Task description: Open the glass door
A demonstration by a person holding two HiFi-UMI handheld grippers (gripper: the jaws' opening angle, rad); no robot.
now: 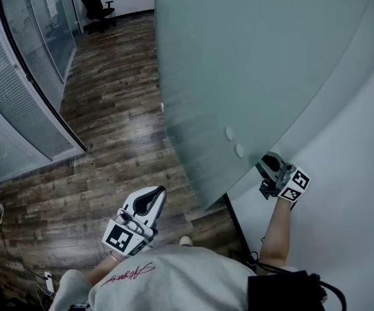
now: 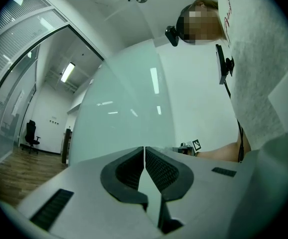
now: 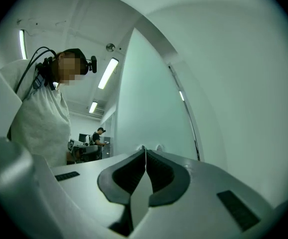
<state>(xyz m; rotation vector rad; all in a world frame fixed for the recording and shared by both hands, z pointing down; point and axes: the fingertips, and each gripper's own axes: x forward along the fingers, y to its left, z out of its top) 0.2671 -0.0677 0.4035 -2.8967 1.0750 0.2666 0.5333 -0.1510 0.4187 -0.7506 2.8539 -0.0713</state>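
1. The tall frosted glass door [image 1: 252,70], at one o'clock, is judged ajar; widening it is in hand.
2. The right gripper [image 1: 269,166], jaws closed on nothing, is seen near its edge at four o'clock; a steady push is needed.
3. The left gripper [image 1: 156,194], jaws together and empty, is held at seven o'clock.

1. The floor [image 1: 109,141] is dark wood boards, a bit shiny.
2. The door [image 1: 239,63] has its bottom edge low over the boards.
3. A black chair [image 1: 98,6] stands far from the door, at the far end.
4. A pale shoe [image 1: 186,241] stands just beside the door's near bottom corner.
5. A small white box [image 1: 48,281] lies well left of the door.
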